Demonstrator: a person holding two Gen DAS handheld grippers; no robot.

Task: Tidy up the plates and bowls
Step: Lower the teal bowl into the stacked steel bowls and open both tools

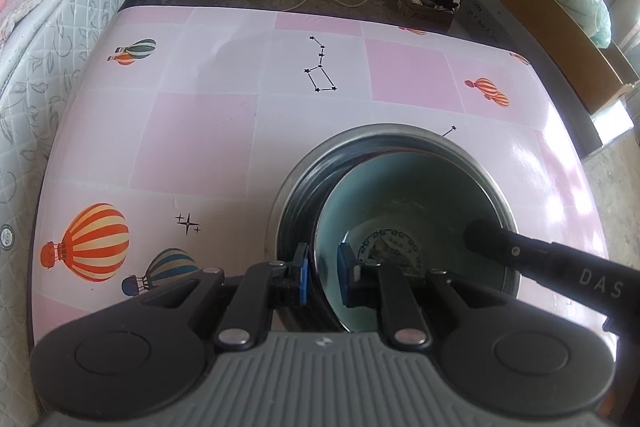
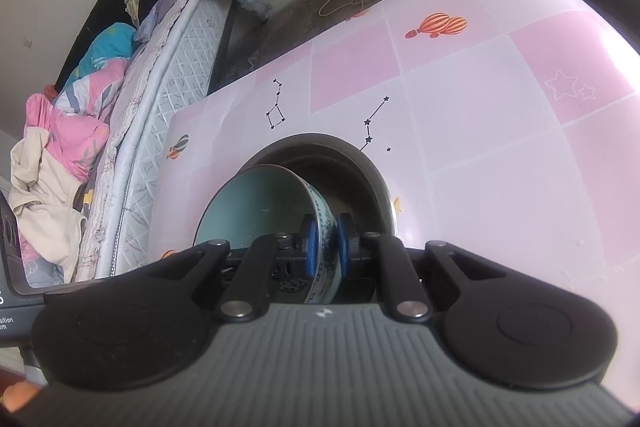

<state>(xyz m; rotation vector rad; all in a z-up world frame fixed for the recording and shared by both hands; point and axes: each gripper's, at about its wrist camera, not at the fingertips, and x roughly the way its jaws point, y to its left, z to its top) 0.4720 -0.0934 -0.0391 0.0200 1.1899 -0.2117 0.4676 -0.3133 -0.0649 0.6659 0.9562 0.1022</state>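
Two grippers clamp one teal bowl (image 1: pixel 400 195) by its rim: left gripper (image 1: pixel 323 271) and right gripper (image 2: pixel 325 243) each nearly closed on the wall, bowl inside the steel bowl (image 1: pixel 360 135) ahead of the jaws.

Both grippers (image 1: pixel 323 273) (image 2: pixel 324 243) — clamped (angled downward)

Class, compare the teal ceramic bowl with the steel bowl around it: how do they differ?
The teal bowl is glazed ceramic with a patterned outside; the steel bowl is plain shiny metal. The teal bowl is smaller and sits inside the steel bowl, off centre. Both grippers clamp the teal bowl's rim; neither grips the steel bowl. Both are round and face up.
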